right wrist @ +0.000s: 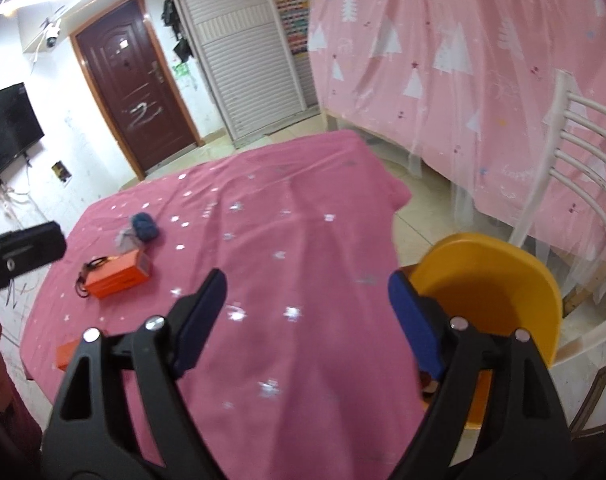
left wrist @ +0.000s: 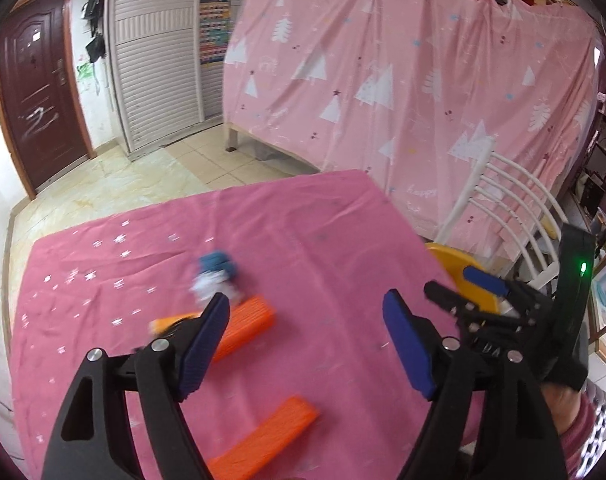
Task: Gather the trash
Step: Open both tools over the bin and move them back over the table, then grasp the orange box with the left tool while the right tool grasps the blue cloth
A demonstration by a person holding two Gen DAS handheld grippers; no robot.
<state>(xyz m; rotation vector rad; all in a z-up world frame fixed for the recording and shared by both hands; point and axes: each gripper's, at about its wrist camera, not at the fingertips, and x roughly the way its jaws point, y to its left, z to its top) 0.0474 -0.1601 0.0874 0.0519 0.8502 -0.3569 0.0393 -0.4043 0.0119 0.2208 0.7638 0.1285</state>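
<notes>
- Right now the left gripper (left wrist: 303,344) has its blue-padded jaws spread wide over the pink tablecloth (left wrist: 323,232), nothing between them.
- Just below its jaws, nearest the camera, lies an orange block (left wrist: 267,436) flat on the cloth.
- Past its left finger sits an orange box (left wrist: 249,320), partly hidden by that finger (a dark cord shows beside the box in the right wrist view).
- Just beyond the box lies the trash: a crumpled white wad (left wrist: 211,286) touching a blue crumpled wad (left wrist: 219,263); both are blurred, so they may be paper or cloth.
- To the right of the left gripper, the right gripper (left wrist: 459,292) hangs over a yellow bin (left wrist: 447,256), its jaws likewise spread apart.
- From the right wrist view, the right gripper (right wrist: 307,320) holds nothing; the yellow bin (right wrist: 503,276) stands just beside its right finger, off the table's edge.
- Beyond the bin stands a white slatted chair (right wrist: 583,152), and farther back a pink curtain (right wrist: 443,40) printed with white trees.
- Far left of both tools, a dark brown door (right wrist: 131,96).
</notes>
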